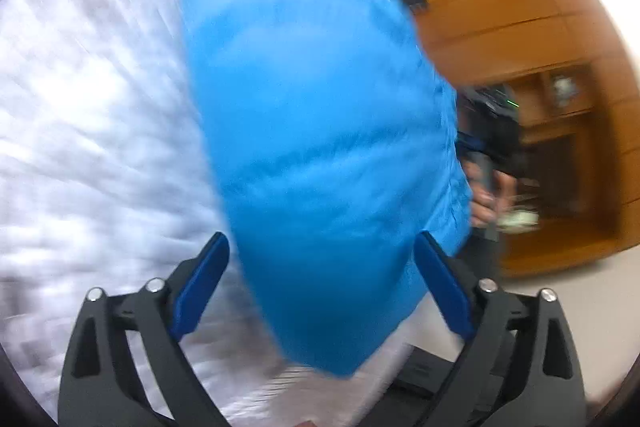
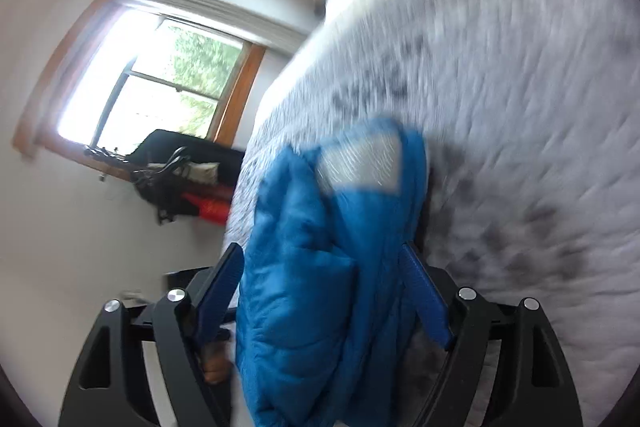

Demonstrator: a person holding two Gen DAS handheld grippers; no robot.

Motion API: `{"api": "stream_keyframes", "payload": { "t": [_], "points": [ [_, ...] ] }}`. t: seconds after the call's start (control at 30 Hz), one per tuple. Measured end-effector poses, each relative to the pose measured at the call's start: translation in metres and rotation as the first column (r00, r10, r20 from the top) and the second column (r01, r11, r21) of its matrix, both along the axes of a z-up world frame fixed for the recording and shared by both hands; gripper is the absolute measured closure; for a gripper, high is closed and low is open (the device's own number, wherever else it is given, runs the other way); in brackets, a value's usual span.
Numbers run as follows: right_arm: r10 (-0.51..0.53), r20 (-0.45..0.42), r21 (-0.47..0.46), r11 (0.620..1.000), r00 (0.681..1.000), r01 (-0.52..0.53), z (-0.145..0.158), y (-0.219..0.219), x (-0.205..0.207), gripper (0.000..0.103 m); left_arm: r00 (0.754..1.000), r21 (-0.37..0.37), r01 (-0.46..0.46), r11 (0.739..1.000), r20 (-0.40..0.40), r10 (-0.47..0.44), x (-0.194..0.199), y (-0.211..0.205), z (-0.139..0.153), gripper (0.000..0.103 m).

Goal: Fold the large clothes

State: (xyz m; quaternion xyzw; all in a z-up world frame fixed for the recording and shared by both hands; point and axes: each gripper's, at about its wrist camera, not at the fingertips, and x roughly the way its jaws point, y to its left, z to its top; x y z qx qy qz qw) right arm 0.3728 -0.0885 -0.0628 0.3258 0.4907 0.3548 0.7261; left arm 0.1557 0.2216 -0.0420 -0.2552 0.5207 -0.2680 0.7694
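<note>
Both grippers up, jaws wide apart.
Left gripper (image 1: 320,283): blue pads splayed at bottom centre of frame, black linkages below. Right gripper (image 2: 324,291): same spread, bottom centre; bit of a hand (image 2: 214,367) behind its left-side finger, lower left.

Both fisheye views are heavily motion-smeared with bent, dark rims; daylight floods from the overexposed window (image 2: 160,79) beyond the left finger, casting soft shadows
</note>
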Motion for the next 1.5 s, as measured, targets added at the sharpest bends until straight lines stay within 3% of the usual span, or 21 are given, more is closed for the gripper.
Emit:
{"api": "stream_keyframes", "payload": {
  "t": [0.1, 0.17, 0.2, 0.23, 0.3, 0.4, 0.5, 0.6, 0.67, 0.77, 0.83, 0.97, 1.1, 1.17, 1.23, 1.33, 1.4, 1.5],
  "points": [
    [0.007, 0.078, -0.114, 0.993, 0.997, 0.002, 0.024, 0.005, -0.009, 0.027, 0.986, 0.018, 0.019, 1.000, 0.164, -0.021, -0.018, -0.016, 0.046, 0.008],
    [0.033, 0.099, -0.215, 0.977, 0.995, -0.011, 0.026, 0.020, -0.013, 0.047, 0.964, -0.014, 0.134, 0.991, 0.234, -0.127, -0.030, -0.051, 0.065, 0.008],
    [0.030, 0.101, -0.276, 0.961, 0.994, -0.001, 0.023, 0.026, -0.013, 0.074, 0.951, -0.061, 0.200, 0.978, 0.251, -0.179, -0.034, -0.066, 0.068, 0.008],
    [0.027, 0.092, -0.295, 0.956, 0.995, 0.001, 0.017, 0.026, -0.011, 0.085, 0.937, -0.127, 0.272, 0.954, 0.258, -0.233, -0.038, -0.081, 0.065, 0.008],
    [-0.004, 0.075, -0.296, 0.955, 0.997, 0.026, 0.004, 0.020, -0.010, 0.091, 0.933, -0.161, 0.314, 0.936, 0.234, -0.272, -0.035, -0.104, 0.050, 0.008],
    [-0.042, 0.031, -0.295, 0.954, 0.999, 0.049, -0.029, 0.006, -0.009, 0.093, 0.949, -0.176, 0.291, 0.940, 0.173, -0.262, -0.027, -0.110, 0.015, 0.009],
    [-0.046, 0.008, -0.254, 0.966, 0.999, 0.046, -0.058, 0.004, -0.011, 0.093, 0.950, -0.196, 0.289, 0.937, 0.176, -0.256, -0.030, -0.096, 0.002, 0.014],
    [-0.026, 0.064, -0.261, 0.965, 0.998, 0.042, -0.041, 0.005, -0.016, 0.086, 0.954, -0.207, 0.290, 0.934, 0.140, -0.265, -0.030, -0.084, 0.007, 0.013],
    [-0.053, 0.132, -0.277, 0.957, 0.990, 0.088, -0.014, -0.001, -0.028, 0.082, 0.952, -0.254, 0.282, 0.925, 0.192, -0.238, -0.031, -0.066, 0.030, 0.011],
    [-0.009, 0.267, -0.310, 0.946, 0.964, 0.094, 0.032, 0.012, -0.058, 0.071, 0.964, -0.318, 0.186, 0.930, 0.241, -0.110, -0.007, -0.031, 0.053, 0.005],
    [0.088, 0.307, -0.361, 0.932, 0.948, 0.030, 0.043, 0.037, -0.078, 0.072, 0.979, -0.326, 0.118, 0.938, 0.195, -0.056, 0.025, -0.022, 0.046, 0.005],
    [0.183, 0.264, -0.475, 0.879, 0.947, -0.037, 0.013, 0.068, -0.092, 0.076, 0.997, -0.318, 0.074, 0.945, 0.026, -0.070, 0.076, -0.038, -0.001, 0.006],
    [0.184, 0.248, -0.526, 0.850, 0.951, -0.028, -0.008, 0.069, -0.088, 0.077, 0.998, -0.331, 0.055, 0.942, -0.002, -0.059, 0.090, -0.047, -0.009, 0.006],
    [0.182, 0.252, -0.521, 0.853, 0.951, -0.025, 0.002, 0.065, -0.093, 0.078, 0.999, -0.302, 0.043, 0.952, 0.016, -0.040, 0.084, -0.046, 0.005, 0.006],
    [0.180, 0.309, -0.521, 0.853, 0.934, 0.008, 0.023, 0.059, -0.112, 0.078, 0.996, -0.277, 0.059, 0.959, 0.084, -0.037, 0.064, -0.040, 0.028, 0.005],
    [0.208, 0.364, -0.521, 0.853, 0.908, 0.014, 0.042, 0.058, -0.148, 0.078, 0.992, -0.259, 0.099, 0.961, 0.100, -0.076, 0.026, -0.040, 0.036, 0.005],
    [0.223, 0.353, -0.524, 0.851, 0.909, -0.005, 0.038, 0.059, -0.163, 0.078, 0.992, -0.204, 0.108, 0.973, 0.082, -0.093, 0.004, -0.047, 0.027, 0.005],
    [0.238, 0.315, -0.593, 0.805, 0.919, -0.005, 0.005, 0.069, -0.164, 0.088, 0.992, -0.165, 0.096, 0.982, 0.095, -0.081, -0.007, -0.053, 0.012, 0.005]
  ]
}}
